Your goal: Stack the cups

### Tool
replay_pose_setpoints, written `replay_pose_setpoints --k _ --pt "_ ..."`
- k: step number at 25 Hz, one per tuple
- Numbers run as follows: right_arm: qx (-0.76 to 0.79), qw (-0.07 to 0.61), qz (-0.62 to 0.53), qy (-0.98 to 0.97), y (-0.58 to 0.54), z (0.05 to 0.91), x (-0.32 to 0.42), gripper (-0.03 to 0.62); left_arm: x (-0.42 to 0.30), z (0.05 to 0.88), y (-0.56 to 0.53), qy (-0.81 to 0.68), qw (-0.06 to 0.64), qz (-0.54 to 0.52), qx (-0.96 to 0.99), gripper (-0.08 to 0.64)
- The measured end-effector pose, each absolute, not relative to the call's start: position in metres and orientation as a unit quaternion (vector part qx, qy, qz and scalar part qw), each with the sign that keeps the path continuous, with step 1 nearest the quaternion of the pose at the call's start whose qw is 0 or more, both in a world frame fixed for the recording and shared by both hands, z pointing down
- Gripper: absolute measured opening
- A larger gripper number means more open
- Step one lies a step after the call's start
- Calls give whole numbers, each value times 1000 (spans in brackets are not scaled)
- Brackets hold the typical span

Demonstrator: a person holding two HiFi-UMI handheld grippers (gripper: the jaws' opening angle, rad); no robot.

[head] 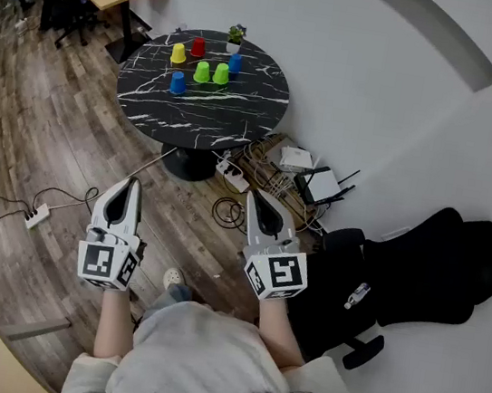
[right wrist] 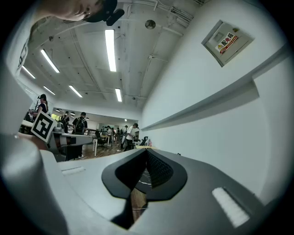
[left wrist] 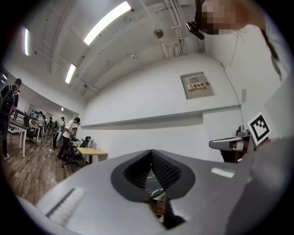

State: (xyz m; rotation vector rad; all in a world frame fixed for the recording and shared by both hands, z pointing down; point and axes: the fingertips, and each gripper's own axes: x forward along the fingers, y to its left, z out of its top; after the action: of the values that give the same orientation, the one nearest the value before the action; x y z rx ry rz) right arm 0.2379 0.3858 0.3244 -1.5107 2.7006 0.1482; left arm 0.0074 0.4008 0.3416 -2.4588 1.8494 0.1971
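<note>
Several cups stand upside down on a round black marble table (head: 239,121) far ahead of me: a yellow cup (head: 179,53), a red cup (head: 198,46), two green cups (head: 202,72) (head: 221,74) and two blue cups (head: 178,83) (head: 236,63). My left gripper (head: 129,184) and right gripper (head: 256,196) are held over the wooden floor, well short of the table, both shut and empty. In the left gripper view the left gripper (left wrist: 151,153) has its jaws pressed together, and in the right gripper view the right gripper (right wrist: 146,153) likewise, both pointing slightly upward at the white wall.
A small potted plant (head: 236,35) stands at the table's far edge. Cables, a power strip (head: 233,175) and routers (head: 321,186) lie on the floor by the table foot. A black office chair (head: 419,263) is at my right. Another power strip (head: 37,215) lies left. Desks and people are far off left.
</note>
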Motion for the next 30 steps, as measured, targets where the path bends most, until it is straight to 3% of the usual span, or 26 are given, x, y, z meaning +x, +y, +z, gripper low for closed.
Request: replay_pose_setpoints --k 30 --pt "-510 50 69 856 273 316 181 5 -52 337 278 569 40 75 -818 57"
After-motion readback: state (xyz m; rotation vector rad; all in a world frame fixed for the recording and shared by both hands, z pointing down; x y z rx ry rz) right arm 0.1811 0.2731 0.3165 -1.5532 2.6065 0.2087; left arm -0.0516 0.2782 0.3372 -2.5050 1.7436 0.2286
